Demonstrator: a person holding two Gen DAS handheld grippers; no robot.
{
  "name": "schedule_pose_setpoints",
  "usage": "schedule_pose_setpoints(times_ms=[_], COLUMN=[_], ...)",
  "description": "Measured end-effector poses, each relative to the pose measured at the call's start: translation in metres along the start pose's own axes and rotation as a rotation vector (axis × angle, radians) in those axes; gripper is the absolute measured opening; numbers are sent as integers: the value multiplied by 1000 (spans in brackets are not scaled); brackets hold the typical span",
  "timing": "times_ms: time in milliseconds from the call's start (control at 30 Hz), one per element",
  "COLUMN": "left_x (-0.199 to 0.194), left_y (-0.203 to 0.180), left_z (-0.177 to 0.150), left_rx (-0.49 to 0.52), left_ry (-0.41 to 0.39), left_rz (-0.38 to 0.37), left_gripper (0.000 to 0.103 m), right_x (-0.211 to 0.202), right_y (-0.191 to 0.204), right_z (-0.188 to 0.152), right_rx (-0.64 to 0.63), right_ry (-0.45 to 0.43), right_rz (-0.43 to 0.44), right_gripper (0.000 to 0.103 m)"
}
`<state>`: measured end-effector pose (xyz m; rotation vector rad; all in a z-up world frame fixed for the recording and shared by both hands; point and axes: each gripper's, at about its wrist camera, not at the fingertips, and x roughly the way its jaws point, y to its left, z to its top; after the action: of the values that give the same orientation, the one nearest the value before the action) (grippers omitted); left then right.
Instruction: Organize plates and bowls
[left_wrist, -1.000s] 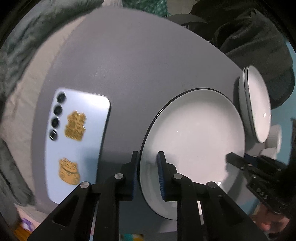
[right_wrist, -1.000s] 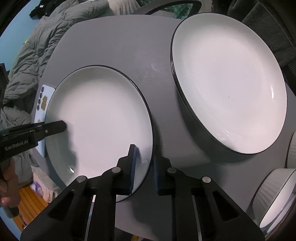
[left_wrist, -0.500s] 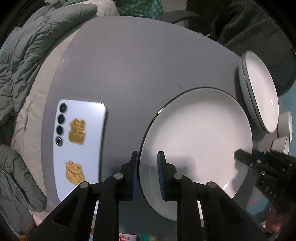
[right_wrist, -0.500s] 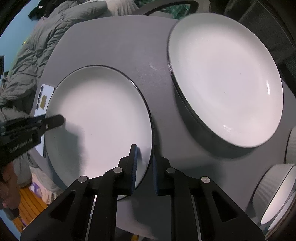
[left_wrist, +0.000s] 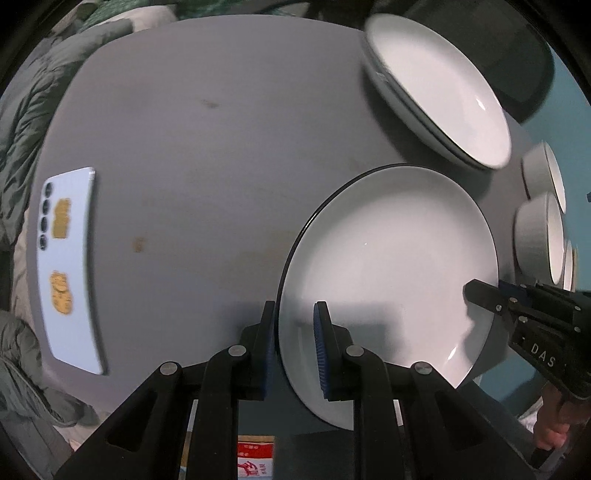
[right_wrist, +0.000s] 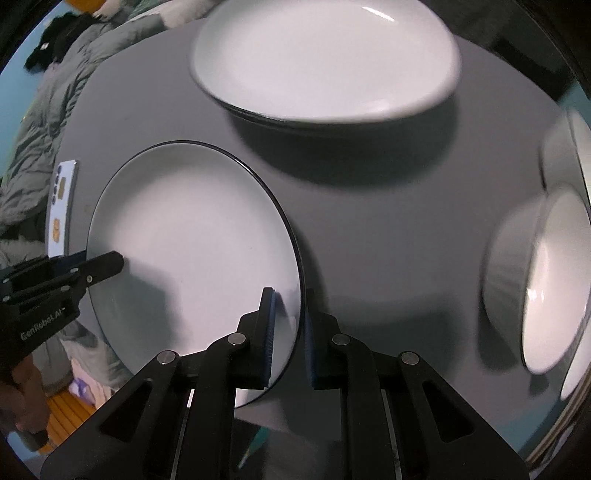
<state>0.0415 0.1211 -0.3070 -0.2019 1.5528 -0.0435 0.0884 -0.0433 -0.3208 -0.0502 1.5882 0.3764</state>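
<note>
Both grippers, left (left_wrist: 294, 347) and right (right_wrist: 289, 338), clamped one plate (left_wrist: 391, 266); two stacked plates (left_wrist: 436, 92), three bowls (left_wrist: 539, 236) and one phone (left_wrist: 68, 266) lay along the tabletop (left_wrist: 207, 155) edges.

Left gripper (left_wrist: 294, 347), pointing steeply downward, jaws nearly closed and clamped across the near-left rim of the plate (left_wrist: 391, 266), one blue pad above and one below. Right gripper (right_wrist: 288, 336), likewise pointing down, jaws nearly closed, clamped on the opposite rim. Each gripper appears at the edge of the other's view, with a hand (right_wrist: 22, 391) wrapped around its handle.
</note>
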Motion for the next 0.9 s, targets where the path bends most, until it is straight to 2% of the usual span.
schedule_pose_setpoints(times_ms=[200,367,667,733,900], left_x=[6,6,9,11,12], left_y=[-28,-38,-55,-63,-62], left_z=[-3,0,3,1,3], left_rx=[55,96,130,126,124], left_ry=[-1,-3,6,8,8], left_rz=[-20,5,20,15,17], left_gripper=[17,17,17,17,19], right_x=[-10,-17,-12,-14,-12], right_y=[-30,-42,-45,-56,-59], right_z=[-14,-14,-17,-28,-33], right_rx=[88,120,114,119,132], right_ry=[-24,-55,-68,-73,-83], right_rz=[-16,-39,7,14,47], right_gripper=[13,11,13,14,14])
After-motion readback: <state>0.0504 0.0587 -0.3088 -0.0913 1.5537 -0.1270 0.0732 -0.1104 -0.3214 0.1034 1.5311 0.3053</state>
